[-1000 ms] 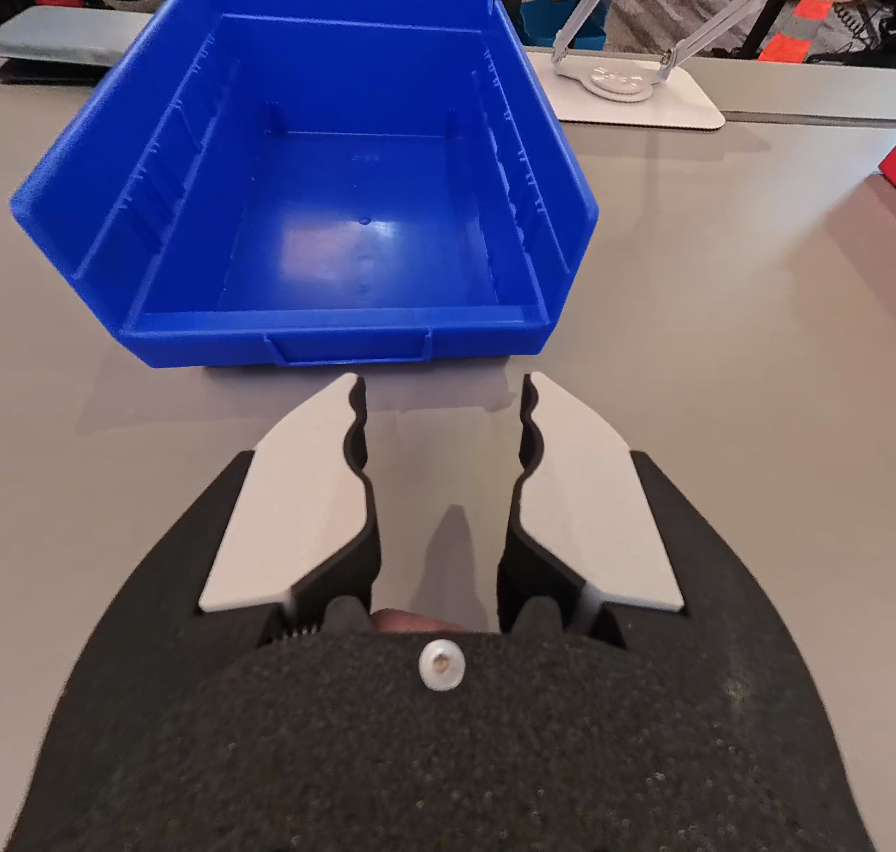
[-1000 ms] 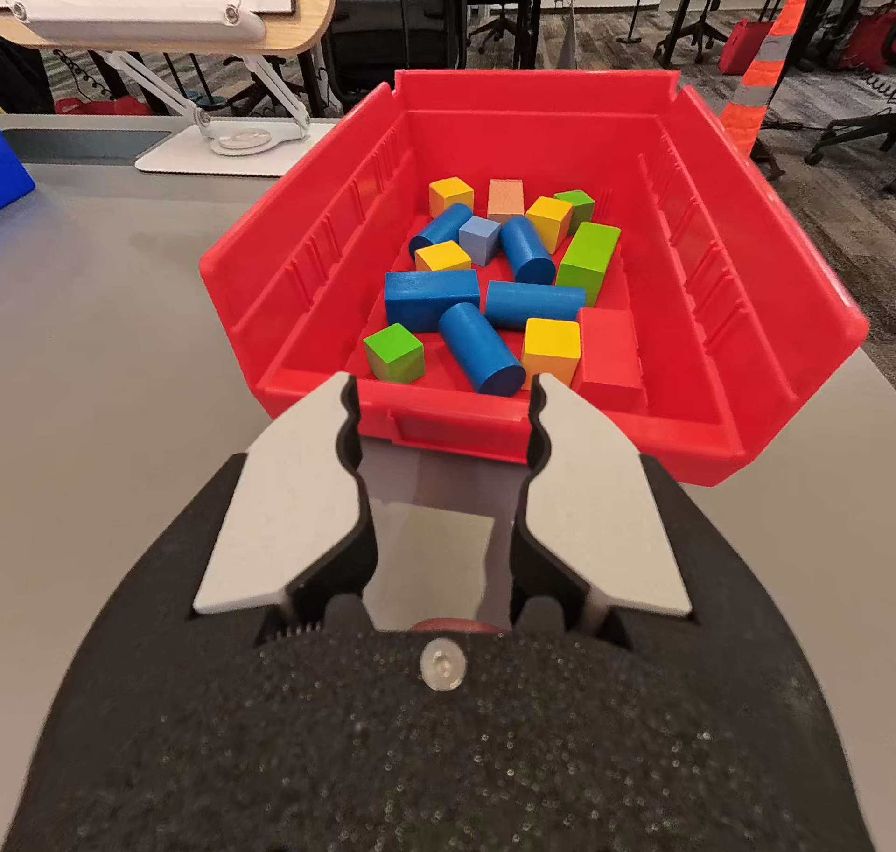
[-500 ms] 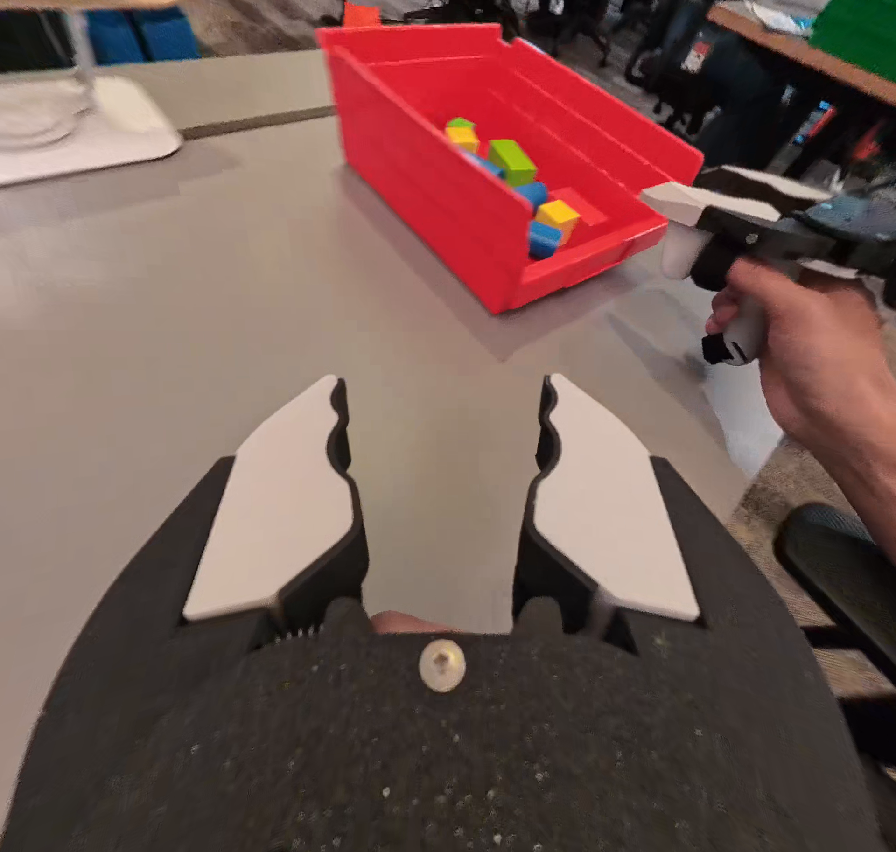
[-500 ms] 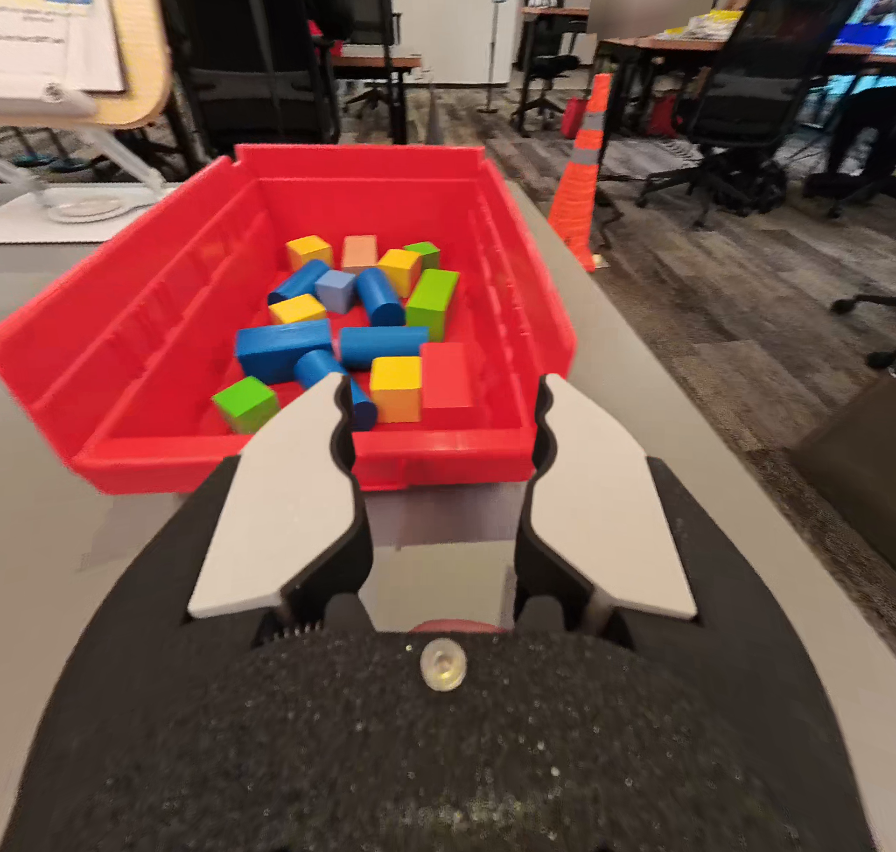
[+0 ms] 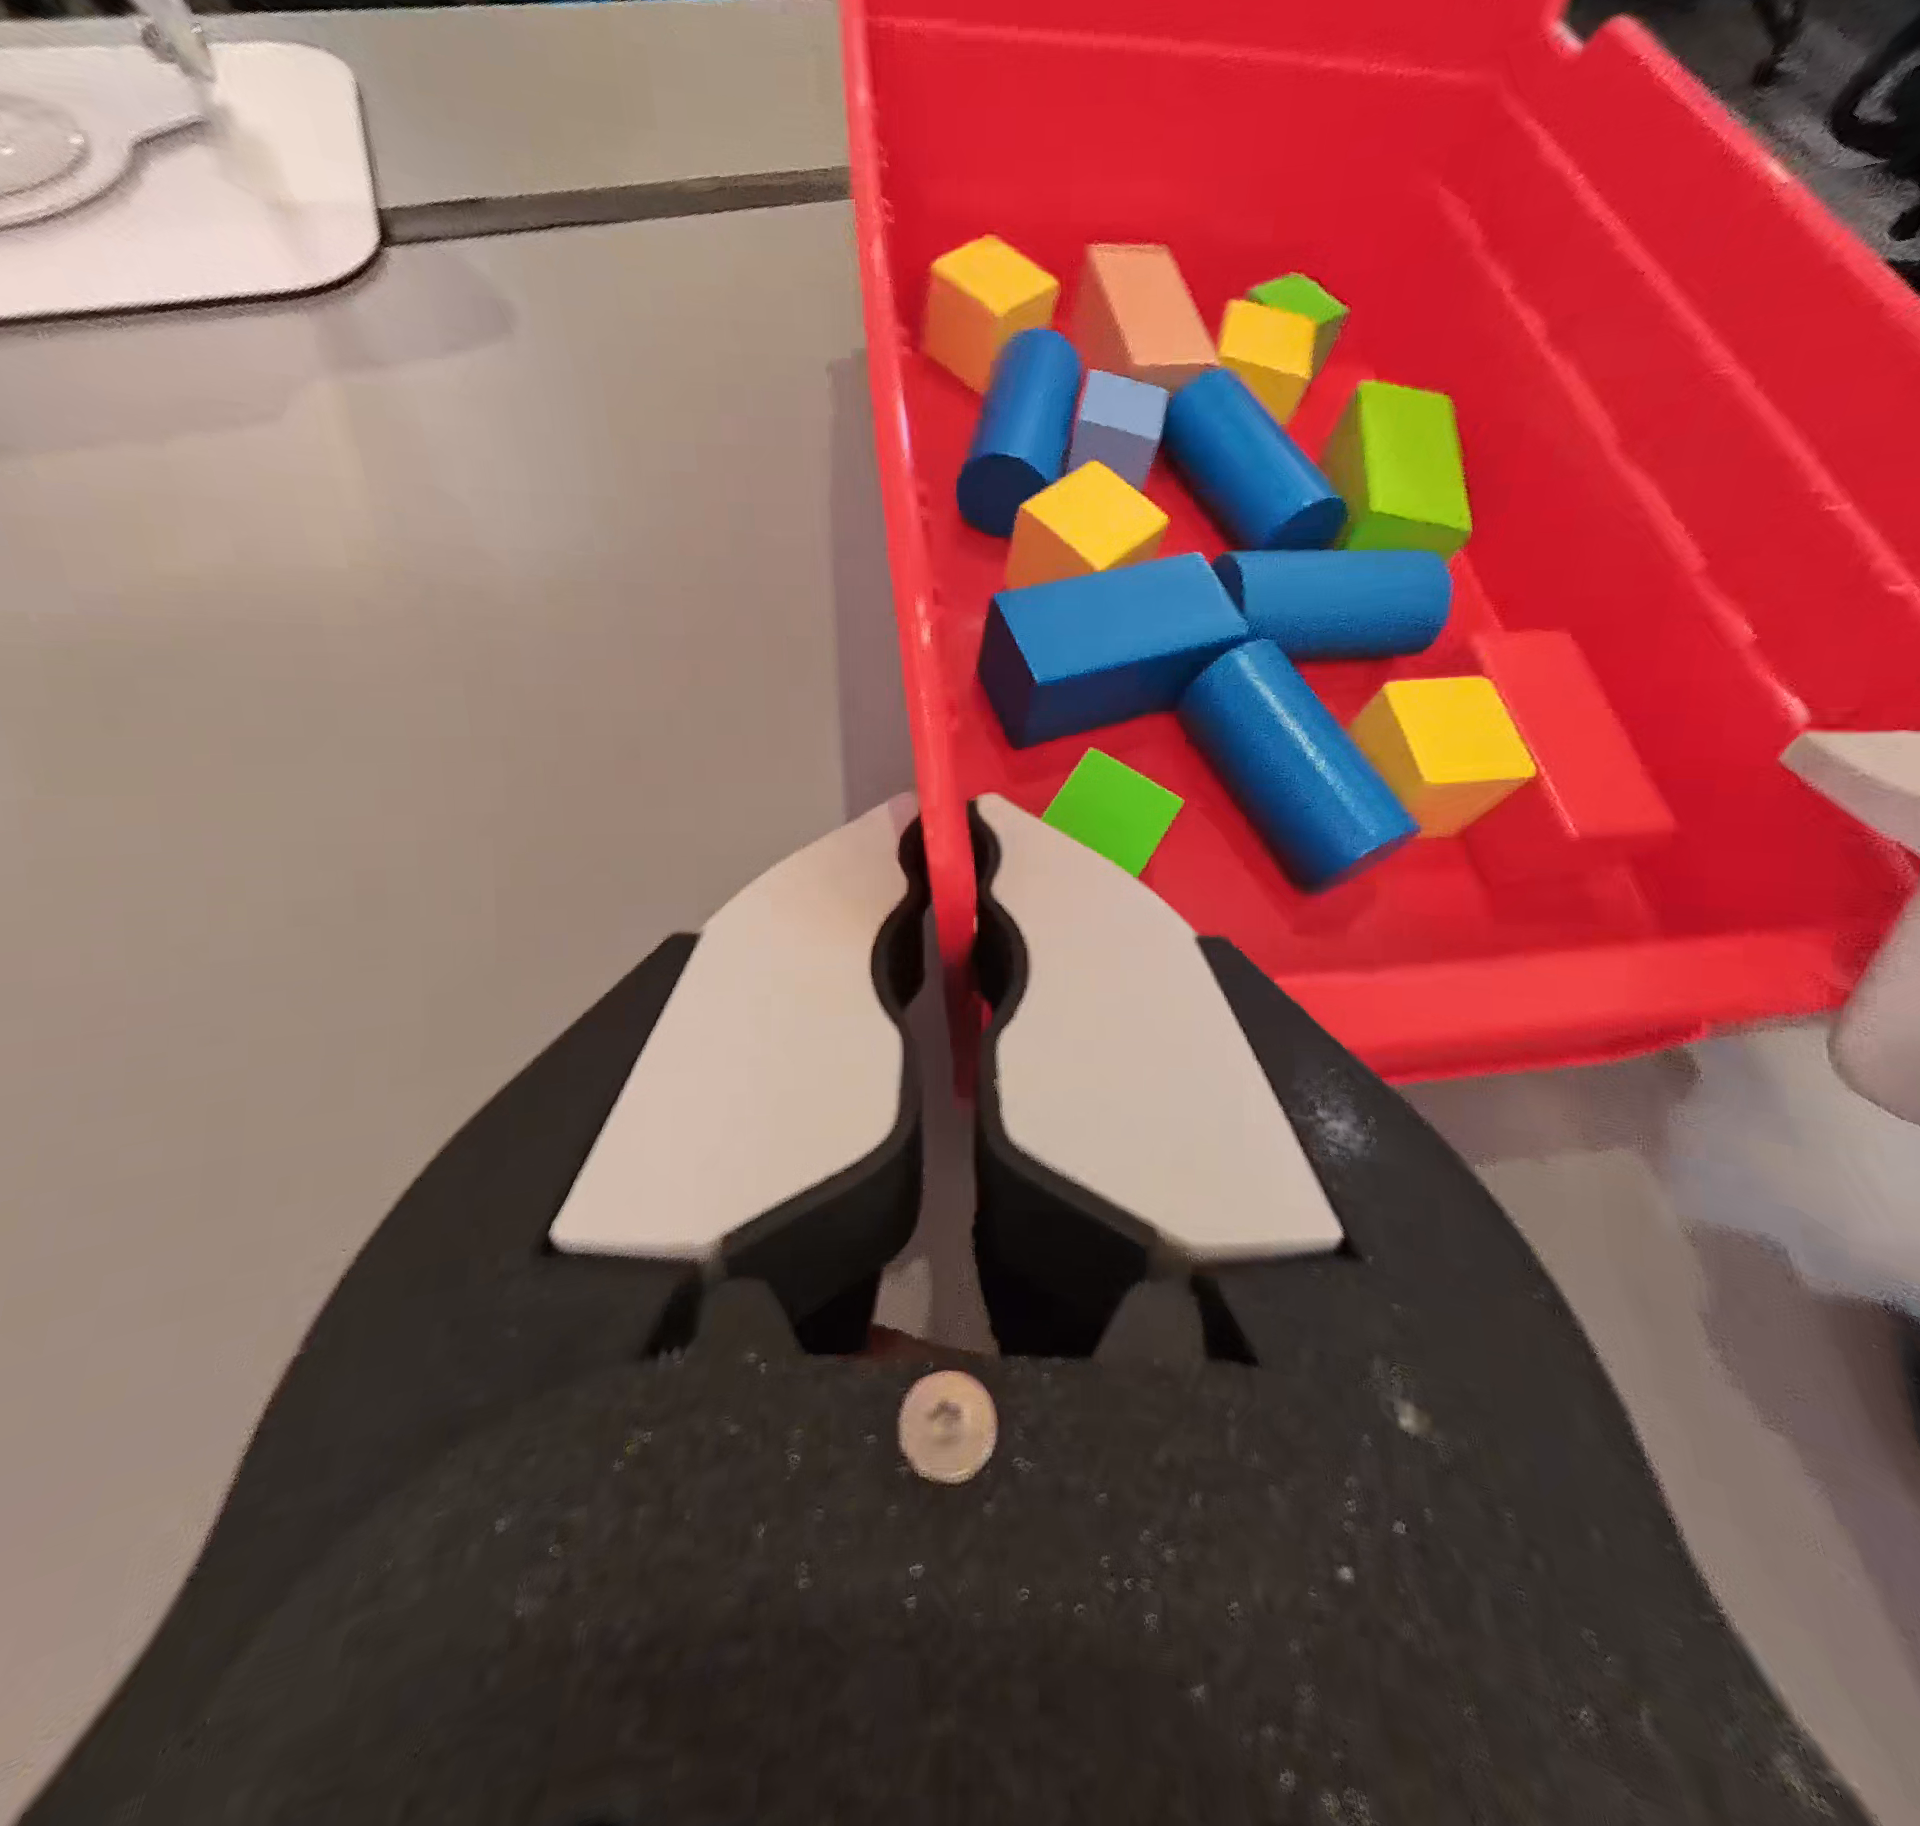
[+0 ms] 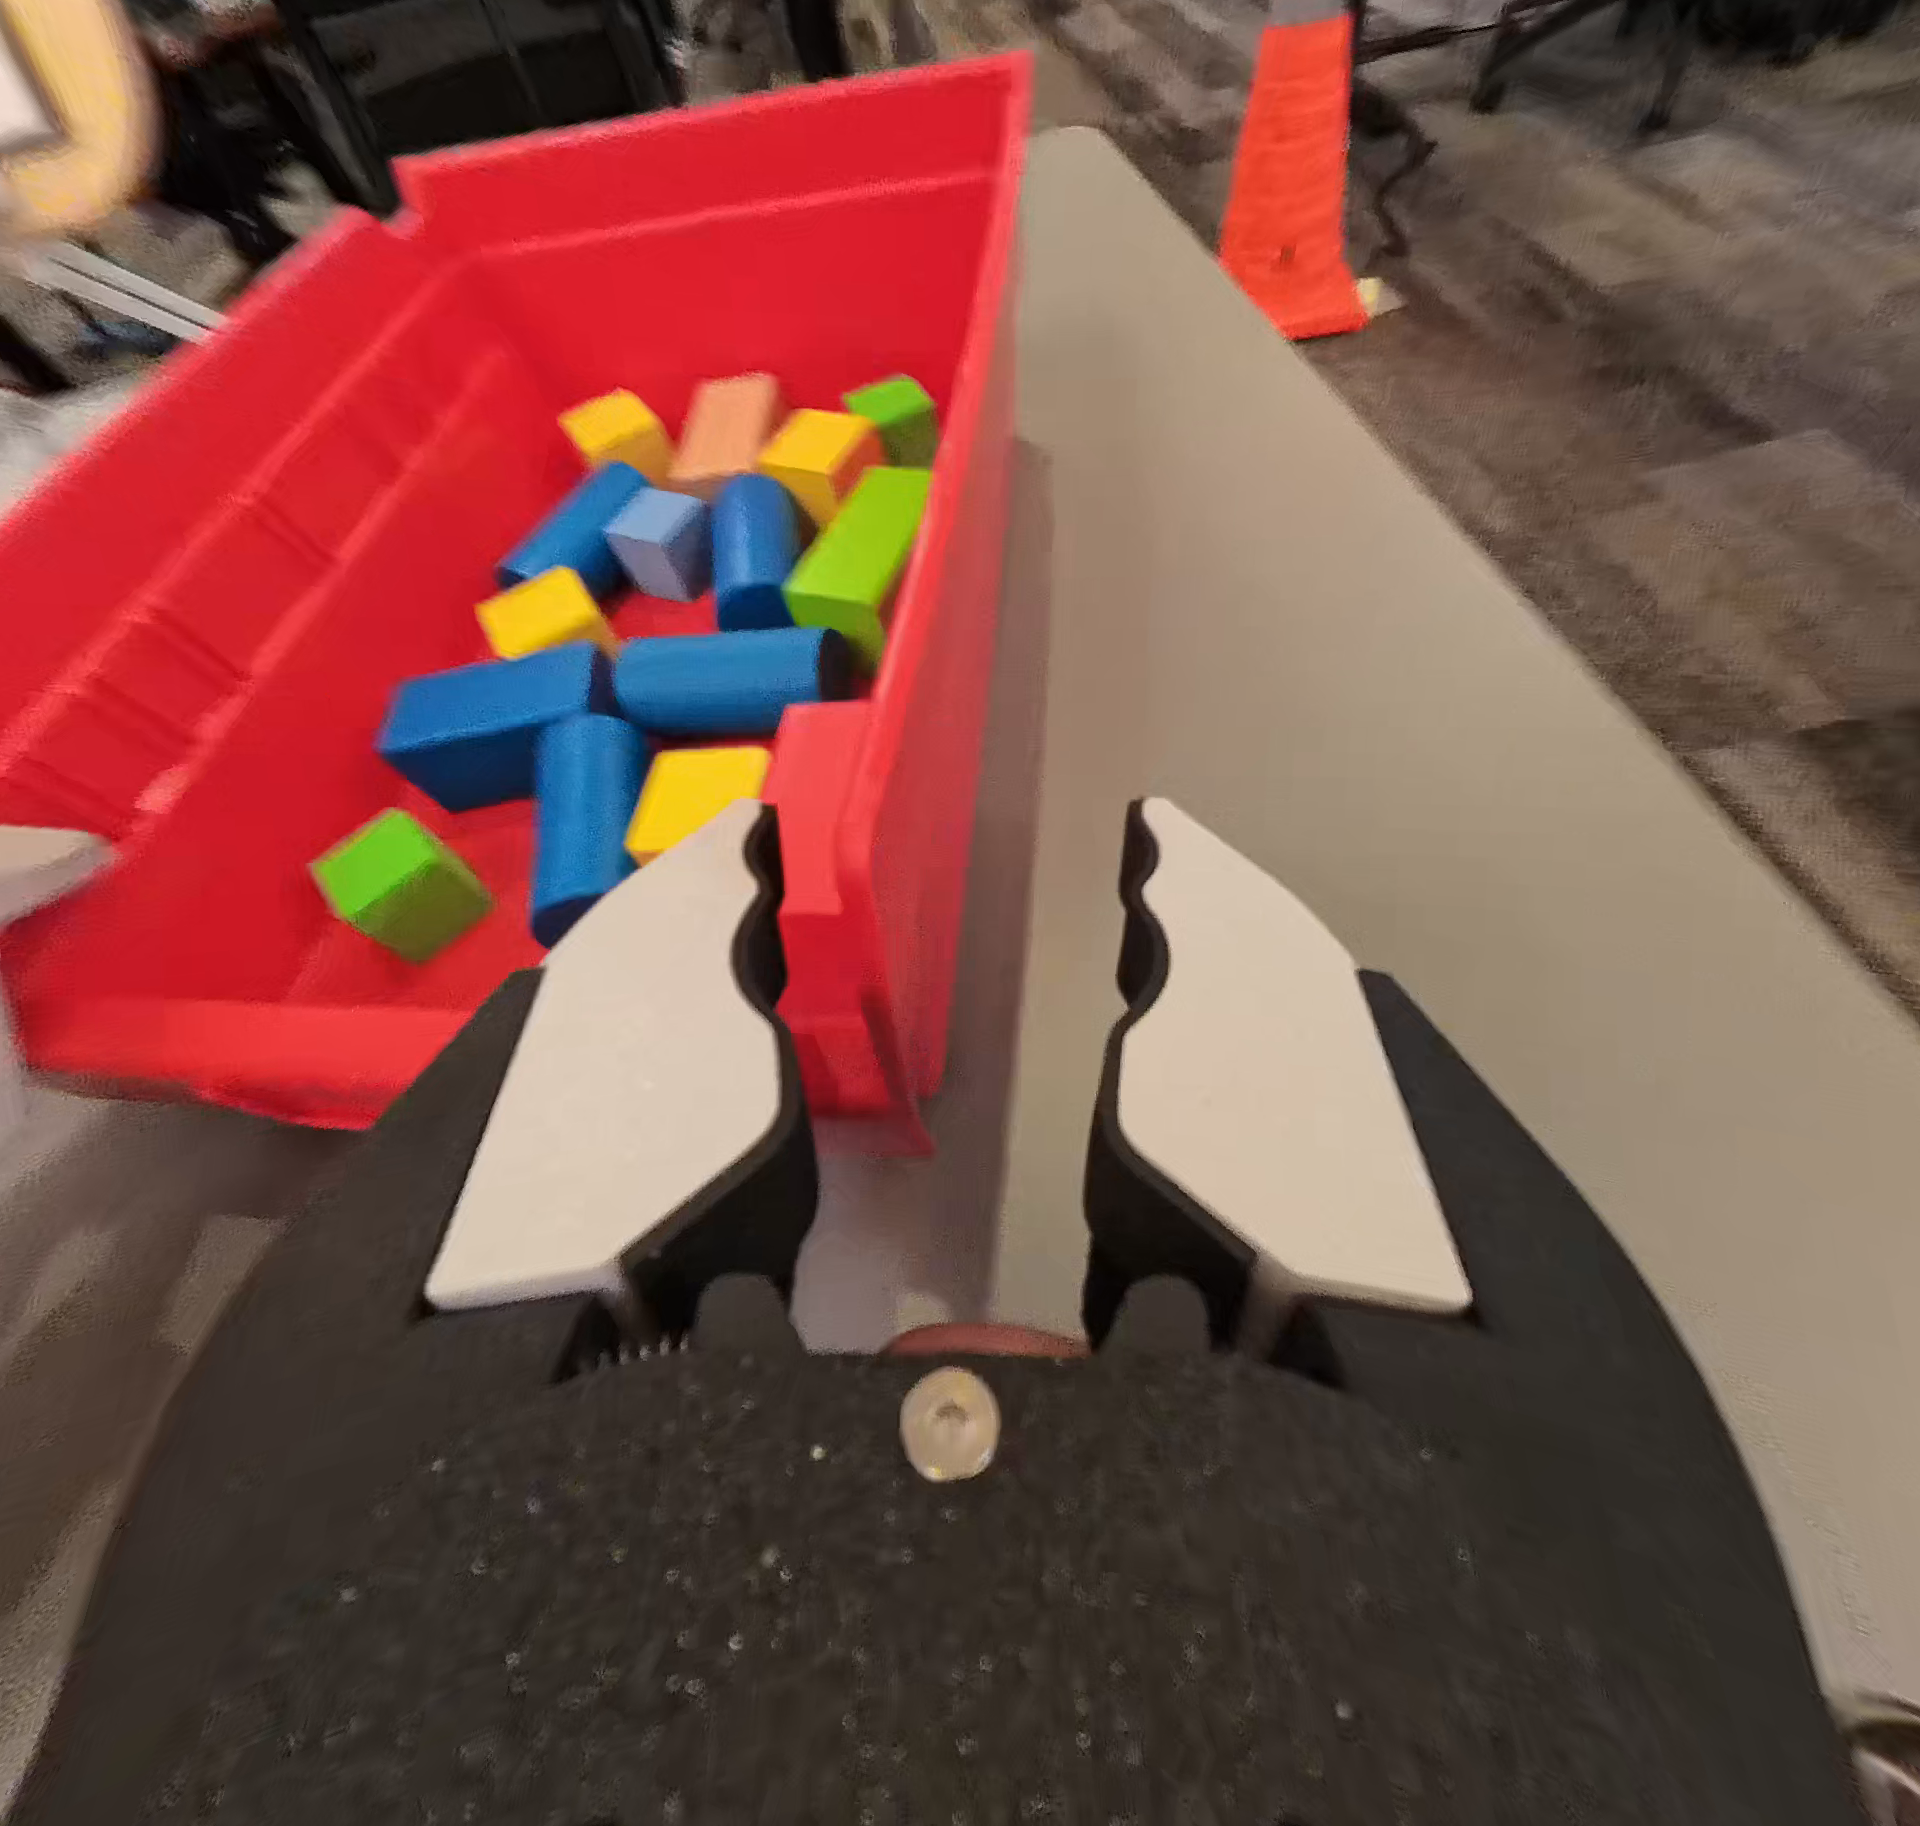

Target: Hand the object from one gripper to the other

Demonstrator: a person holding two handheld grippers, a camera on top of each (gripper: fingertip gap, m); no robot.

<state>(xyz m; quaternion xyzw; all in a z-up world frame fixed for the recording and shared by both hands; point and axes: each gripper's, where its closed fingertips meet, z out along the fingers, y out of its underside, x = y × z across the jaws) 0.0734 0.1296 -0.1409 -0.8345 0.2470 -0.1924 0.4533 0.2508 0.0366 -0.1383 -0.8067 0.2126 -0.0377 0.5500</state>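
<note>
A red bin (image 5: 1351,114) stands on the grey table (image 5: 416,633) and holds several coloured blocks, among them a blue cylinder (image 5: 1294,763) and a green cube (image 5: 1112,808). My left gripper (image 5: 951,893) is shut on the bin's left wall near its front corner, with both pads pressed on the thin red plastic. In the right wrist view my right gripper (image 6: 945,841) is open and straddles the right wall of the bin (image 6: 675,249). One finger (image 6: 665,945) is inside by a red block (image 6: 821,800), the other outside over the table (image 6: 1351,737).
A white stand base (image 5: 187,176) sits at the table's back left. The table's right edge runs close beside the bin, with floor and an orange cone (image 6: 1299,114) beyond. Each gripper's fingertip shows at the edge of the other's view.
My left gripper swung from the blue bin to the red bin and shut on its left wall. My right gripper moved to the bin's right wall and stayed open.
</note>
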